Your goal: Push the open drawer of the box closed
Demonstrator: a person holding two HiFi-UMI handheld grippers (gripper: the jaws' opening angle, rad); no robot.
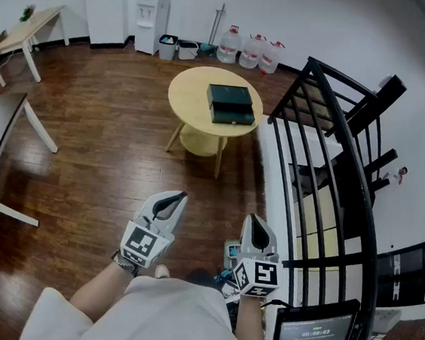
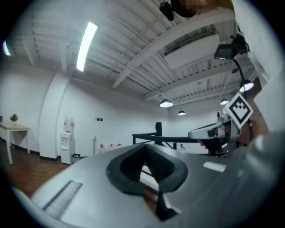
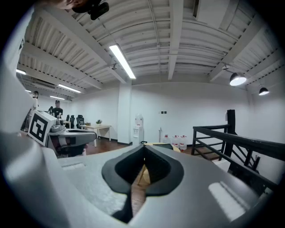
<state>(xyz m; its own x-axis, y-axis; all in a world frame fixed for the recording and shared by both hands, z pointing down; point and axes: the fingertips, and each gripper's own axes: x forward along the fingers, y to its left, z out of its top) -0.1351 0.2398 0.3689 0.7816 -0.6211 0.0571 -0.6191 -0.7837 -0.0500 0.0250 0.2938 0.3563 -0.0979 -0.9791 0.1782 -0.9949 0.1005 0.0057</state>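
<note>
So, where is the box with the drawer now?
In the head view, the box lies on the round table at top centre, just left of the black railing.

Dark green box [image 1: 229,95] lies flat on the round surface [image 1: 190,96], 3 o'clock of centre; drawer [image 1: 235,117] protrudes open toward 6 o'clock.

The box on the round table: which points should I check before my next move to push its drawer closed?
1. Drawer open, facing the person: ok.
2. Box resting fully on the round table: ok.
3. Left gripper shut and empty: ok.
4. Right gripper shut and empty: ok.
5. Grippers close to the box: not ok, both are near the person's body, far from the table.
6. Drawer contents blocking closure: cannot tell, too small.
</note>
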